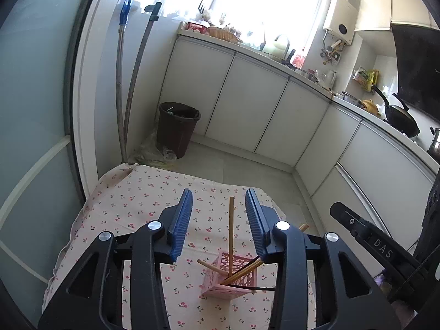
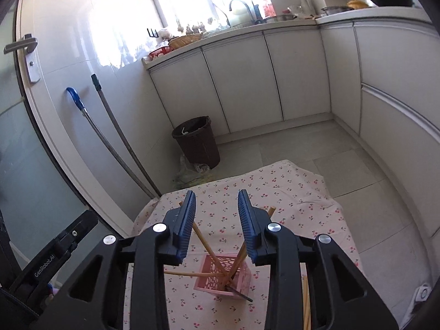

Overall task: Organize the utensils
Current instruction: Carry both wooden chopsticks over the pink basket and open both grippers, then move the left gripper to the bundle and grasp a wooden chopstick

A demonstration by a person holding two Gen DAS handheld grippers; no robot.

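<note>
A pink perforated holder [image 1: 233, 277] stands on the cherry-print tablecloth [image 1: 132, 200] and holds several wooden chopsticks [image 1: 231, 225] that lean out at different angles, plus a dark one. My left gripper [image 1: 218, 200] is open and empty above the holder. In the right wrist view the same holder [image 2: 224, 279] sits below my right gripper [image 2: 217, 202], which is open and empty. Chopsticks [image 2: 202, 240] fan out of it. A loose wooden stick [image 2: 305, 302] lies under the right gripper's body at the lower right.
The small table stands in a kitchen with white cabinets [image 1: 247, 104]. A dark waste bin [image 1: 177, 129] and two mop handles [image 1: 129, 82] stand beyond the table's far edge. The other gripper's body [image 1: 368, 239] shows at the right.
</note>
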